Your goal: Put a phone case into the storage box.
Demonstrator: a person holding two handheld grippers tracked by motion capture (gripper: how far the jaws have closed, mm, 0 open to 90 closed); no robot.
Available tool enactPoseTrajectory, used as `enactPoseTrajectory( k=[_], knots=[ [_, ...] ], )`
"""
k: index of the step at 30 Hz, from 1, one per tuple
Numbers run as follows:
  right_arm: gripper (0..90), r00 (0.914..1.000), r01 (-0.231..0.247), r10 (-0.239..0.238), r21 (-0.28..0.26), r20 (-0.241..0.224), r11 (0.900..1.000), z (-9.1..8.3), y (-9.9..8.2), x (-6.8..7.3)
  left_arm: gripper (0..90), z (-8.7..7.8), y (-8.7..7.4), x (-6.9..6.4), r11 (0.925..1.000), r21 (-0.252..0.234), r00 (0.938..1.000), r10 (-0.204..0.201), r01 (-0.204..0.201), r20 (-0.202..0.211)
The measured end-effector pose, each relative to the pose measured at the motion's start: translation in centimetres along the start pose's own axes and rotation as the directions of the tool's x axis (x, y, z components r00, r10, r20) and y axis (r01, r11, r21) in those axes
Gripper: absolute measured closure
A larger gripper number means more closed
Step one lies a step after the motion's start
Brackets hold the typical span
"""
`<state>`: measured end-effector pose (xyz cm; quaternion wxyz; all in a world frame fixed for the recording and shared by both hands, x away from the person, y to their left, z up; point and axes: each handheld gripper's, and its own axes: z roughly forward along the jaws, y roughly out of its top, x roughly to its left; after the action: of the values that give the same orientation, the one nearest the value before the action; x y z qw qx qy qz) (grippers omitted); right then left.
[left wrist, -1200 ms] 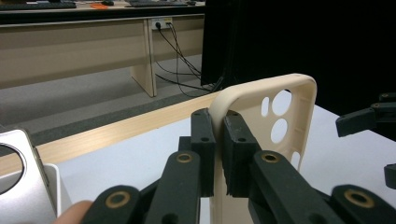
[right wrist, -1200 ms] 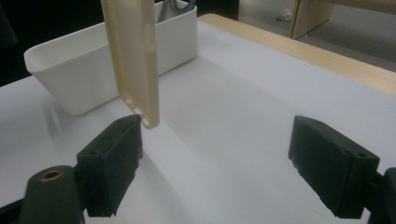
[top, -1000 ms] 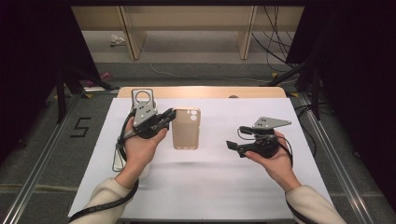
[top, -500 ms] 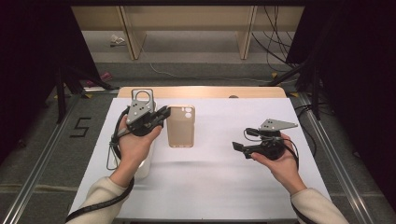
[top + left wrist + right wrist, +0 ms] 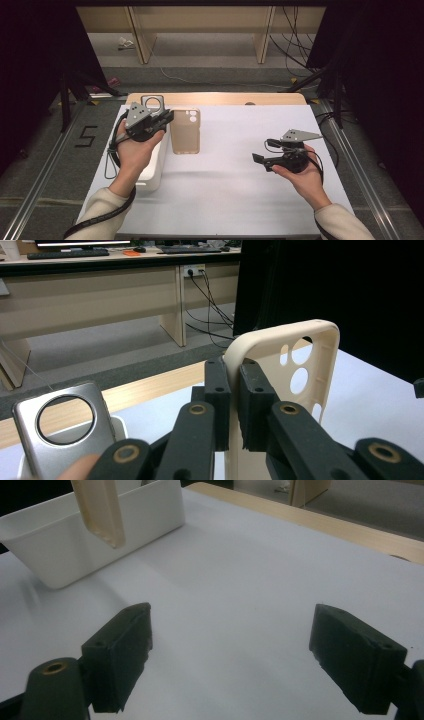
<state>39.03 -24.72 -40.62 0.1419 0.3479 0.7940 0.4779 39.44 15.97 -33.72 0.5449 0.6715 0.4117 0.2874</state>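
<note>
Gripping the rim of a beige phone case [image 5: 186, 132], the left gripper [image 5: 165, 118] sits at the left of the high view, pads nearly together on the case's edge near its camera cutouts. In the left gripper view the case [image 5: 300, 370] stands on edge between the two black pads, lifted off the white sheet [image 5: 235, 175], its two round holes facing the camera. Just left of it sits a white bin [image 5: 152, 172], partly under the left hand [image 5: 132, 155]. A silver phone case [image 5: 152, 103] with a big round opening leans at the bin's far end; the same silver case [image 5: 62, 432] shows low left in the left gripper view. Farther right, the table's wooden edge [image 5: 270, 98] runs along the back. The right gripper [image 5: 260, 161] hovers over the sheet, well apart from the case, jaws spread wide with nothing between them. In the right gripper view the bin [image 5: 90, 535] and the hanging beige case [image 5: 100, 510] show top left.
</note>
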Motion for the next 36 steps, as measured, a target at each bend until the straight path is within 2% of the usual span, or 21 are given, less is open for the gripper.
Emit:
enactPoseTrajectory(
  k=[13,36],
  knots=[
    [18.3,1.0000,0.000,0.000,0.006,0.000,1.0000,0.0,-0.2,0.0,84.1,-0.9,0.9,1.7,0.9999,0.002,0.9996,-0.010,0.010,-0.025],
    [18.7,1.0000,-0.003,0.003,0.004,0.001,1.0000,0.0,-0.2,0.0,84.1,-2.1,1.3,4.3,0.9997,0.005,0.9966,-0.024,0.025,-0.079]
  ],
)
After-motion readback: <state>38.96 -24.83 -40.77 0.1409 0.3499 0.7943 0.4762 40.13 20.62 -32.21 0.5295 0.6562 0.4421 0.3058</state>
